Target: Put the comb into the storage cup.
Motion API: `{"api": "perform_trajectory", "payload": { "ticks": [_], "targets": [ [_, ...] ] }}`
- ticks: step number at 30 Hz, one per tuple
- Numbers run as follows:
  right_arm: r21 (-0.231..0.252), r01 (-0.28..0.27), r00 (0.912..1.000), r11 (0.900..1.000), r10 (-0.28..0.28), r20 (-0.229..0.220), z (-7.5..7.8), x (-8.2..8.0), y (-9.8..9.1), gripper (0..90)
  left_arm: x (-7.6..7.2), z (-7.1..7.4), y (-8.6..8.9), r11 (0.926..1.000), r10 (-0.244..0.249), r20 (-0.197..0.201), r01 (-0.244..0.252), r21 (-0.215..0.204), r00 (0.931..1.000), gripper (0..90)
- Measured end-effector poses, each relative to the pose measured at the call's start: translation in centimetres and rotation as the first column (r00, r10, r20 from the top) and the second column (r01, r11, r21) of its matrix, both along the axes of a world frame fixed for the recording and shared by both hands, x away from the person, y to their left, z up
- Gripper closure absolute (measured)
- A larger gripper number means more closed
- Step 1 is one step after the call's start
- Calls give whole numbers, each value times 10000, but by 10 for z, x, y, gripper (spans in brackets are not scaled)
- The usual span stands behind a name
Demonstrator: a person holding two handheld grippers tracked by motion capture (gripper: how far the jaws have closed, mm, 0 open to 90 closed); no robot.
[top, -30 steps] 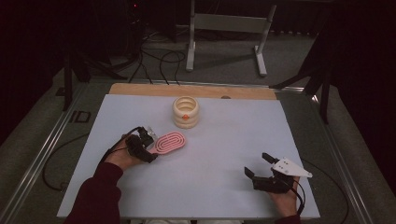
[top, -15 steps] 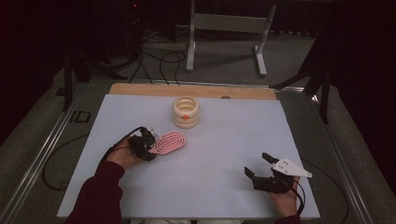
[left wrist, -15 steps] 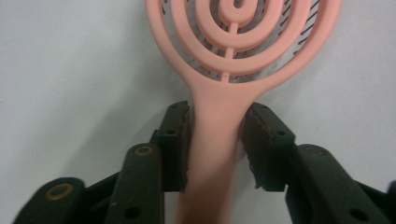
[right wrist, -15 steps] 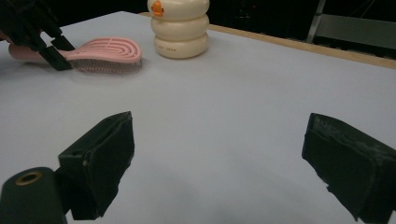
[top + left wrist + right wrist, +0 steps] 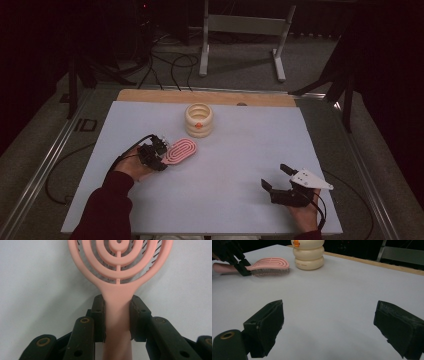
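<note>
Left of centre in the high view, a pink hairbrush (image 5: 181, 150) lies flat on the white desk (image 5: 240, 165), bristles down. Its oval head is an open grille of nested rings joined by a middle rib, with dark bristles showing through the gaps, and it narrows into a plain handle. The left tongs (image 5: 117, 315) have just been closing and now pinch that handle at the neck. The right tongs (image 5: 329, 327), lower right, stand spread over bare desk. A cream ribbed jar (image 5: 199, 120) sits just above the brush.
</note>
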State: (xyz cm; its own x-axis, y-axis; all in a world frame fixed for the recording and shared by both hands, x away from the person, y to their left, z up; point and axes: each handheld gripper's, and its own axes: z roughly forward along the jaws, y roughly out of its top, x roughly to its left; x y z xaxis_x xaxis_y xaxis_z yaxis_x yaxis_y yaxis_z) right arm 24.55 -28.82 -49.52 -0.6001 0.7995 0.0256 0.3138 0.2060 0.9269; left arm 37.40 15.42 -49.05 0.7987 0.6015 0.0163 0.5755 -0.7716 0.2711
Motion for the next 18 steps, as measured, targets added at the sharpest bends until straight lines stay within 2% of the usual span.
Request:
{"api": "perform_trajectory", "payload": {
  "ticks": [7, 18],
  "targets": [
    [7, 13, 10000, 10000, -13, 0, 0, 0, 0, 94, -1, 0, 0, 10000, 72, 41, -72, 2, 10000, 701],
    [8, 16, 10000, 10000, -16, -8, 0, 0, -1, 94, -3, 2, 1, 9997, 234, 346, -232, -50, 9991, 701]
  ]
}}
